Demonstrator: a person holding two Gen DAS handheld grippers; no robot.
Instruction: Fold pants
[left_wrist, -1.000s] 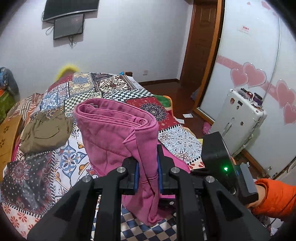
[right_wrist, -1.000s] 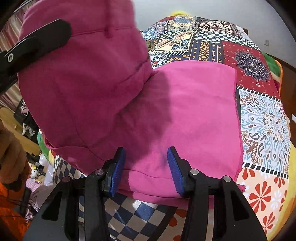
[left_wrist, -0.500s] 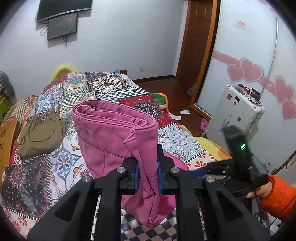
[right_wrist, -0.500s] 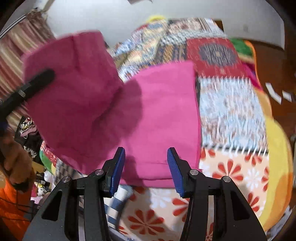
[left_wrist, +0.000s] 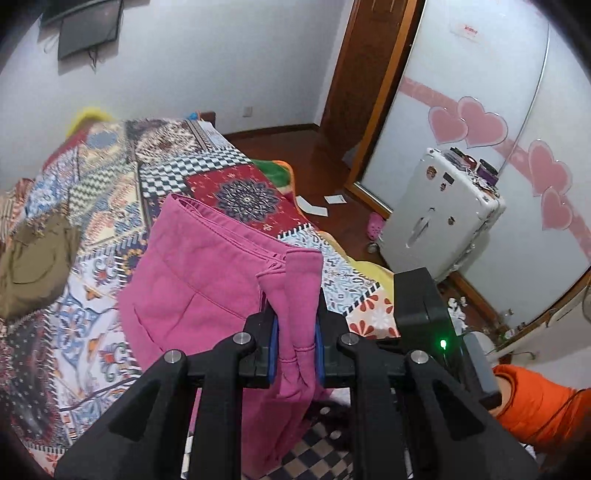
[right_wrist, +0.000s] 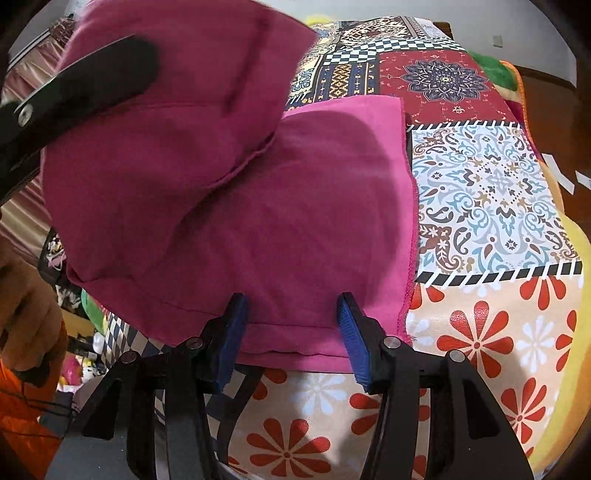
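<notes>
Left gripper (left_wrist: 295, 343): matte black linkage arms, silver pivot screws, blue finger pads (left_wrist: 273, 345). Right gripper (right_wrist: 291, 332): same build, ribbed blue pads (right_wrist: 351, 334). Black housing with green LED (left_wrist: 442, 345) at right of left view. Orange sleeve (left_wrist: 535, 406) at lower right.

The pants (left_wrist: 192, 288) are thick pink cloth, matt and fleecy, with stitched seams. The bedspread (right_wrist: 491, 206) is smooth printed cloth with a faint sheen. The left gripper (left_wrist: 295, 343) and the right gripper (right_wrist: 291, 332) are matt black plastic with ribbed blue pads (right_wrist: 352, 345) and shiny metal screws. At two o'clock, the suitcase (left_wrist: 439, 218) is glossy white plastic; at twelve, the door (left_wrist: 354, 70) is polished wood.
</notes>
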